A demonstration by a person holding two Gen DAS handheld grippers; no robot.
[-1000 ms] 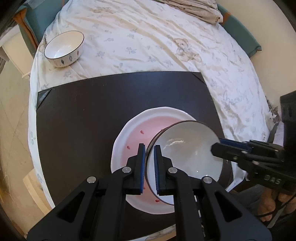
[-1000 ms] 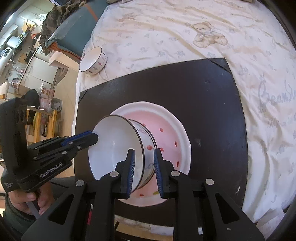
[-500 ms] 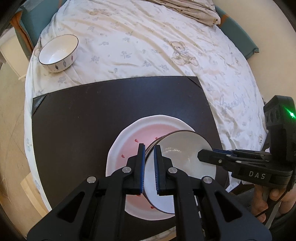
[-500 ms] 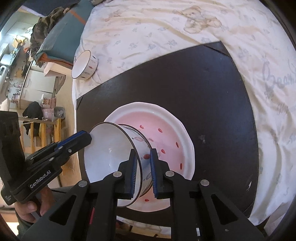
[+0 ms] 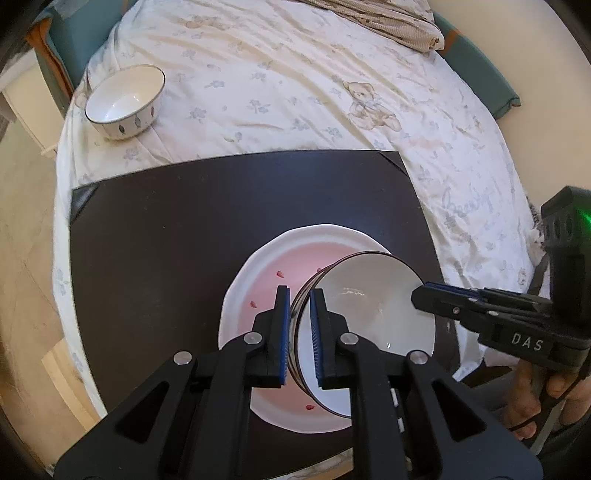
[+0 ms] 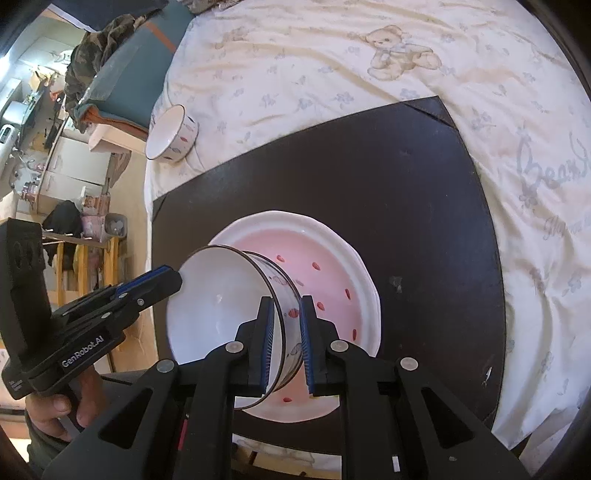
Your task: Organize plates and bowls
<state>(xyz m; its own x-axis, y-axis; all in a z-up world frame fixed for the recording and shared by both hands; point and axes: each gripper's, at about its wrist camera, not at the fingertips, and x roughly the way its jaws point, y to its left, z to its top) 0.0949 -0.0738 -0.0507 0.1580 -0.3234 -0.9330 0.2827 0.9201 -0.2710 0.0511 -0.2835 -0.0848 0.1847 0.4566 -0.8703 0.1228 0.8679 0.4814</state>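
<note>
Left gripper (image 5: 299,332): points steeply down, jaws clamped on a bowl rim.
Right gripper (image 6: 286,345): points steeply down, jaws nearly closed across the opposite rim.

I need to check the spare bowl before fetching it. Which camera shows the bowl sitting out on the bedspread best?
The left wrist view: the spare bowl sits upright, its empty inside and patterned wall both visible. The right wrist view shows it smaller, near the edge, distorted.

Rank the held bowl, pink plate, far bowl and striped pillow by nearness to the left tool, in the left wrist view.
1. Held bowl, rim between the left tool pads.
2. Pink plate, right under it.
3. Far bowl, upper left on the bedsheet.
4. Striped pillow, top edge.
</note>
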